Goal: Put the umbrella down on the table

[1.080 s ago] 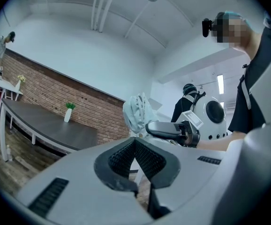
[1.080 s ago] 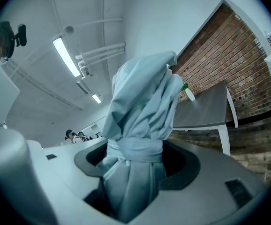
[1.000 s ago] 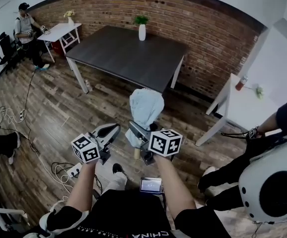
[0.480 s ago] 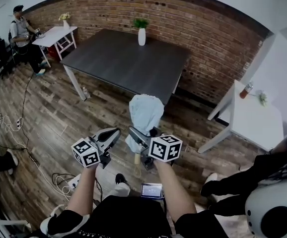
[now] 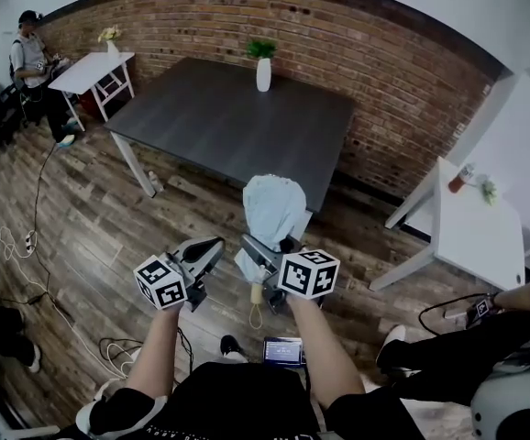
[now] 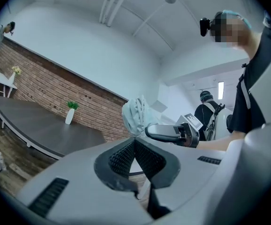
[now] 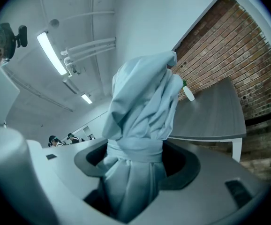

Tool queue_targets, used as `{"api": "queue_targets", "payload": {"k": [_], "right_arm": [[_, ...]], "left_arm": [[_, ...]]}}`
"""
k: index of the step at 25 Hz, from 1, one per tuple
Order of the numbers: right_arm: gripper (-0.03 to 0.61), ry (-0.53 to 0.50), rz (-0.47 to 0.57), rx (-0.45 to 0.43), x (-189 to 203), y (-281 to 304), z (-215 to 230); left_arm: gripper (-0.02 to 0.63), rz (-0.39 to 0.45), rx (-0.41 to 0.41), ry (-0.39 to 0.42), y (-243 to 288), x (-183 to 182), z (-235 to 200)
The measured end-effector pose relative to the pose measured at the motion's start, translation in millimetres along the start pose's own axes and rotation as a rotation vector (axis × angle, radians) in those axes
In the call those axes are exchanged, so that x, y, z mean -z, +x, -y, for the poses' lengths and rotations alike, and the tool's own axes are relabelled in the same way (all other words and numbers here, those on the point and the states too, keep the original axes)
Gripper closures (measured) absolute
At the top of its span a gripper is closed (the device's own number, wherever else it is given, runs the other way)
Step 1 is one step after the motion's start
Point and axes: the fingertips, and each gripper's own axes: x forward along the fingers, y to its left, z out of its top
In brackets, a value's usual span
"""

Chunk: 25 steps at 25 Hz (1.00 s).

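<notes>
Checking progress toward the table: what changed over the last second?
The table now looks nearer; its near edge meets the top of the umbrella. The bystander at right slid away. Unchanged: right gripper grips the umbrella upright, left gripper shut, empty.

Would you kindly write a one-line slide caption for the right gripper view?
Right gripper clamped on the folded pale-blue umbrella, with the dark table and white vase beyond.

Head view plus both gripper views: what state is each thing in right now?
umbrella: folded, strapped, held upright in the air
right gripper: shut on the umbrella
left gripper: shut, nothing between its jaws
dark table: only the vase on it
white vase: upright, near the far edge
</notes>
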Motion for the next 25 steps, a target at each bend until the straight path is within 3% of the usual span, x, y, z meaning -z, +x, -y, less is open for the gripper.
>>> {"api": "queue_targets", "payload": {"k": [9, 25], "right_arm": [[0.277, 0.017, 0.036, 0.018, -10.6, 61.6, -9.8], [0.276, 0.038, 0.003, 0.023, -9.2, 114.5, 7.8]], "left_arm": [[0.612, -0.005, 0.016, -0.001, -27.3, -21.8, -62.2], [0.612, 0.008, -0.015, -0.052, -36.1, -17.1, -115.6]]}}
